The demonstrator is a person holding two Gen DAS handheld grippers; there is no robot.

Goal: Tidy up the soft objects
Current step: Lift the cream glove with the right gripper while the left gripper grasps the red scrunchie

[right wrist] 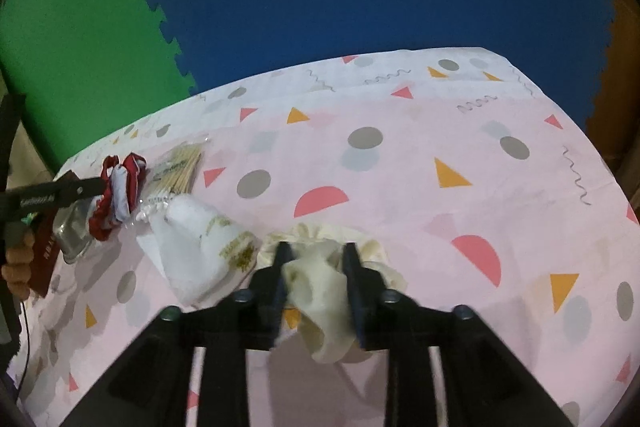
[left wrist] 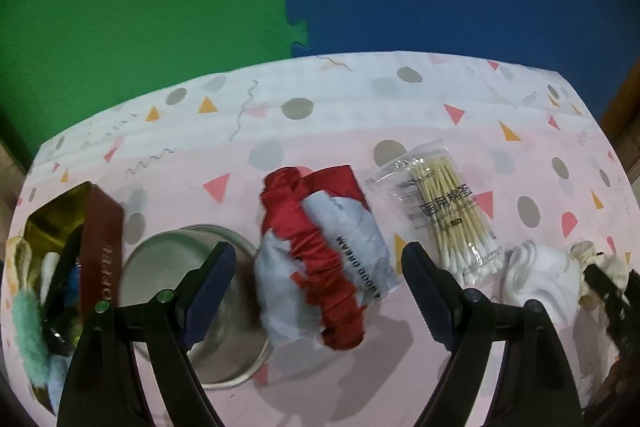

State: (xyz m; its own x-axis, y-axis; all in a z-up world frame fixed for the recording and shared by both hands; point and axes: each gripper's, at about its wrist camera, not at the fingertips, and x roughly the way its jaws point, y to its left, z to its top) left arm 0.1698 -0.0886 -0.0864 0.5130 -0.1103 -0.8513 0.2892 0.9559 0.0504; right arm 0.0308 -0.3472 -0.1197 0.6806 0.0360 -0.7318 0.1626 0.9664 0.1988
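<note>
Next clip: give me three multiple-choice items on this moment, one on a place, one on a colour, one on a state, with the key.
1. Where does the cotton swab pack lie?
A. inside the metal tin
B. on the tablecloth, between the red scrunchie and the white cloth
C. in the brown box

2. What colour is the scrunchie between the right gripper's fingers?
A. cream
B. green
C. black

3. How does the left gripper stand?
A. shut on the tin
B. shut on the swab pack
C. open, holding nothing

Key: B, the pack rests on the tablecloth beside the red scrunchie and the white cloth. A, the right gripper clamps a cream scrunchie. C, the left gripper has fingers wide apart.
</note>
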